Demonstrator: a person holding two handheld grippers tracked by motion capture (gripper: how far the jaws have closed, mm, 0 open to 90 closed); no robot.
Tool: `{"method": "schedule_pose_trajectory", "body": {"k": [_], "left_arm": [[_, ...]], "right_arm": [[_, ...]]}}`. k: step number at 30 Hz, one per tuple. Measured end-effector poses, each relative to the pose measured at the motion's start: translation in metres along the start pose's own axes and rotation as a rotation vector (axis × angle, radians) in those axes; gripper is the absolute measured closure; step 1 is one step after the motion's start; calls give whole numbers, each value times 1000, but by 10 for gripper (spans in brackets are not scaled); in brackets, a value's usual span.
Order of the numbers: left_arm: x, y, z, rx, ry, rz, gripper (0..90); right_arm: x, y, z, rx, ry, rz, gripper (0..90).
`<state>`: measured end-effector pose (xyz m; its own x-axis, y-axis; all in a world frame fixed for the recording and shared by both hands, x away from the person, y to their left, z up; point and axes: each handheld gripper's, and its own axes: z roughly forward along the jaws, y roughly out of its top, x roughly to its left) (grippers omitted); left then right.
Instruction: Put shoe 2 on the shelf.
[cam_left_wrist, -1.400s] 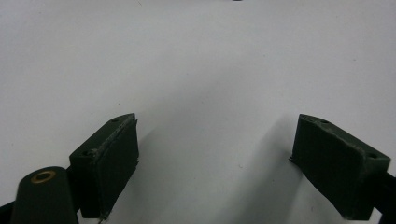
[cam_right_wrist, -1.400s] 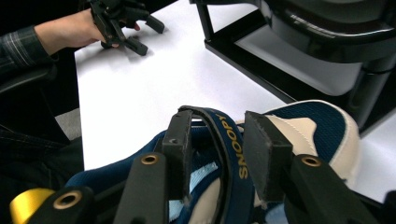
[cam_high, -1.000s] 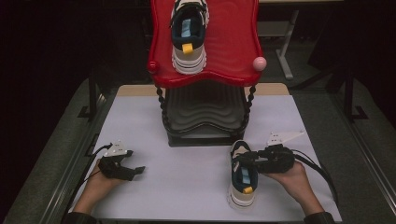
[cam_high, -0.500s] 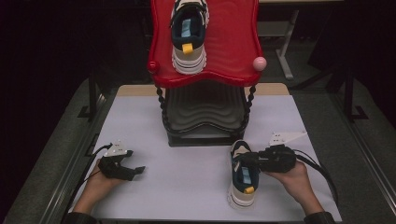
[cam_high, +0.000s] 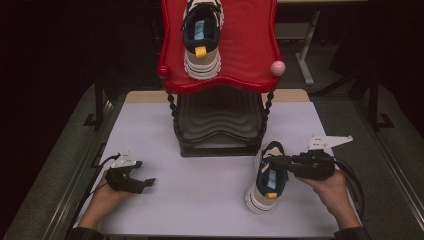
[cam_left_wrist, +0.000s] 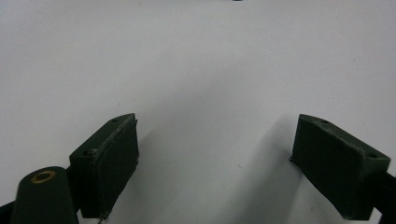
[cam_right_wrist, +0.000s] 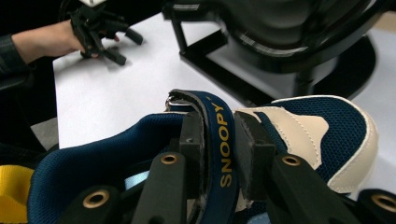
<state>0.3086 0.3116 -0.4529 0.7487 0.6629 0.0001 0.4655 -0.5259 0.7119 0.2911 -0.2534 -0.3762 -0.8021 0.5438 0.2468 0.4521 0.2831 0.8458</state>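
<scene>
Right tongs (cam_high: 276, 162) pinch the tongue of a navy/cream shoe (cam_high: 266, 177), jaws either side of the "SNOOPY" strip. Shoe sits on the white worktop (cam_high: 210, 200) at abt 4 o'clock, just in front of the black rack (cam_high: 220, 125); long axis near 12–6, toe twd rack, heel w/ yellow tab twd person. Right hand (cam_high: 332, 192) comes in from 5 o'clock, tongs aimed to 9. Left tongs (cam_high: 145, 184) spread wide, nothing betw them, at 8 o'clock, left hand (cam_high: 105, 197) low on the worktop. A second shoe (cam_high: 202, 37) lies on the red tray (cam_high: 250, 45) at 12.
</scene>
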Motion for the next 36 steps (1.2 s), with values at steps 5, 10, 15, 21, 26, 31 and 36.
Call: {"method": "schedule_pose_trajectory", "body": {"k": [5, 10, 15, 21, 26, 31, 36], "left_arm": [[0, 0, 0, 0, 1, 0, 139], [0, 0, 0, -3, 2, -1, 139], [0, 0, 0, -1, 2, 2, 139], [0, 0, 0, 1, 0, 1, 139], [0, 0, 0, -1, 1, 0, 139], [0, 0, 0, -1, 1, 0, 139], [0, 0, 0, -2, 0, 0, 139]], "right_arm": [[-4, 10, -16, -34, -19, -6, 737], [-8, 22, -28, -74, -22, -12, 737], [-12, 35, -42, -111, -32, -23, 739], [-16, 58, -62, -163, -52, -46, 741], [-18, 80, -79, -198, -58, -66, 741], [-21, 100, -93, -233, -59, -77, 742], [-21, 120, -105, -255, -71, -98, 743]]}}
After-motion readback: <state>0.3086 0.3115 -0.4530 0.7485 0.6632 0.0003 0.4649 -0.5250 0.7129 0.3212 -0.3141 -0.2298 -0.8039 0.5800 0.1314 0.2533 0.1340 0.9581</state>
